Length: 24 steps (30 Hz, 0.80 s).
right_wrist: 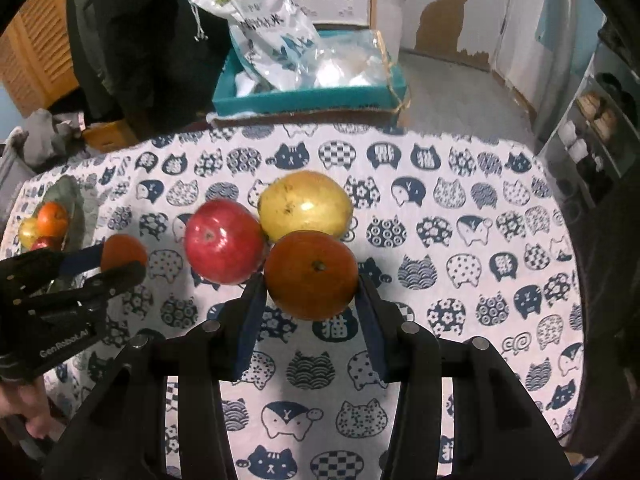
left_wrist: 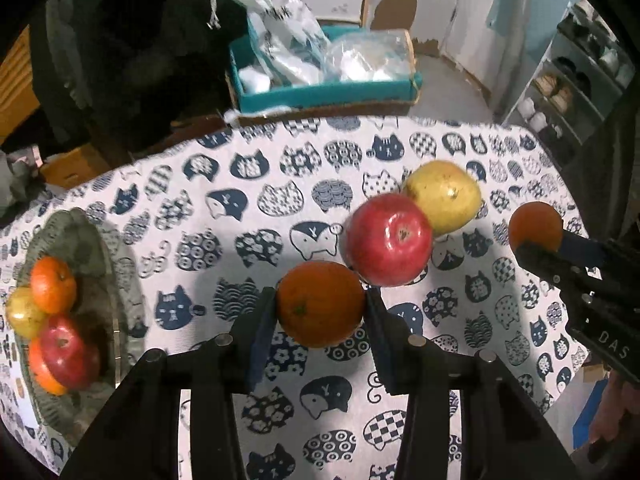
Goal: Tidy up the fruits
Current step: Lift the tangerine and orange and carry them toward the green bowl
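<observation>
Two oranges gripped, one in each pair of tongs, over the cat-print bench.

The left tongs [left_wrist: 320,306] are clamped on an orange [left_wrist: 321,304], pads pressed to both its sides, just beside the red apple [left_wrist: 388,239] and yellow apple [left_wrist: 442,197], which sit touching each other on the cat-patterned cloth [left_wrist: 248,216]. The right tongs [right_wrist: 312,280] grip a second orange [right_wrist: 311,274] the same way, right in front of that pair. Far off at the bench's left end, a grey-green dish [left_wrist: 86,240] already carries a heap of fruit: oranges, a red apple and a yellow one. Behind the bench stands a teal box [right_wrist: 304,98] stuffed with plastic bags.
</observation>
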Tool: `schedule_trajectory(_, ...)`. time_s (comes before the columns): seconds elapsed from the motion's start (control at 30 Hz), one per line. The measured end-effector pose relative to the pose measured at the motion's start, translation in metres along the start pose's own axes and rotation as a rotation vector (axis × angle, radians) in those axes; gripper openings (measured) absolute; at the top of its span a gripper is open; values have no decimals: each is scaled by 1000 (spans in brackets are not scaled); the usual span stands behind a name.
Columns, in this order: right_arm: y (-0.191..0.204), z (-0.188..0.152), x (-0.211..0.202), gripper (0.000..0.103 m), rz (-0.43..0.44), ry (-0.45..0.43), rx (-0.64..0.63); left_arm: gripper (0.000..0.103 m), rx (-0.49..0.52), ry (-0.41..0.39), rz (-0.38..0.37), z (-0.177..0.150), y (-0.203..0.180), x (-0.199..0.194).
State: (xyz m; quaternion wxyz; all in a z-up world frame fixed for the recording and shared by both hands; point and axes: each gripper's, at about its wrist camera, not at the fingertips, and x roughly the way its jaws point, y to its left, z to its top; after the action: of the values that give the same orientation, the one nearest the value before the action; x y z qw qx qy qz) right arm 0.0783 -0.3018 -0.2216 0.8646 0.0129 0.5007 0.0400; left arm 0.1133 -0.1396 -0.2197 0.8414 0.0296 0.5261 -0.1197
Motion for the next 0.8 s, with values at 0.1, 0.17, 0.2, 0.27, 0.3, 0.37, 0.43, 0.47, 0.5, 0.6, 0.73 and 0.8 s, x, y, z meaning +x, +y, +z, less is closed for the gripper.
schedule_trajectory(0.1,3,3,-13,45,1,-26,-3,44,-4,-29,1,0,3,-15)
schedule_trajectory(0.17,5,5,-21,45,2,-43,-6,44,-10,-47,-1,1,5,-26)
schedule_trajectory(0.2,6,6,-27,45,1,-55,-9,44,-13,-55,-1,2,6,-30)
schedule_trajectory(0.27,8,7,-36,45,-1,-73,-13,44,-17,-74,-2,2,8,-40)
schedule_trajectory(0.3,9,7,-39,45,-1,-79,-15,44,-18,-82,-1,2,8,-45)
schedule_trajectory(0.37,11,8,-48,45,0,-100,-19,44,-19,-104,3,3,8,-55)
schedule_trajectory(0.43,14,9,-58,45,2,-122,-26,44,-18,-123,7,3,9,-65)
schedule_trajectory(0.47,16,10,-62,45,4,-131,-28,44,-18,-133,7,3,10,-71)
schedule_trajectory(0.5,17,10,-68,45,8,-144,-32,44,-19,-143,6,2,10,-76)
schedule_trajectory(0.6,22,12,-80,45,20,-172,-41,44,-20,-172,8,2,13,-91)
schedule_trajectory(0.73,29,14,-96,45,34,-205,-56,44,-23,-209,12,2,17,-109)
schedule_trajectory(0.8,34,14,-105,45,44,-223,-66,44,-28,-225,13,2,20,-117)
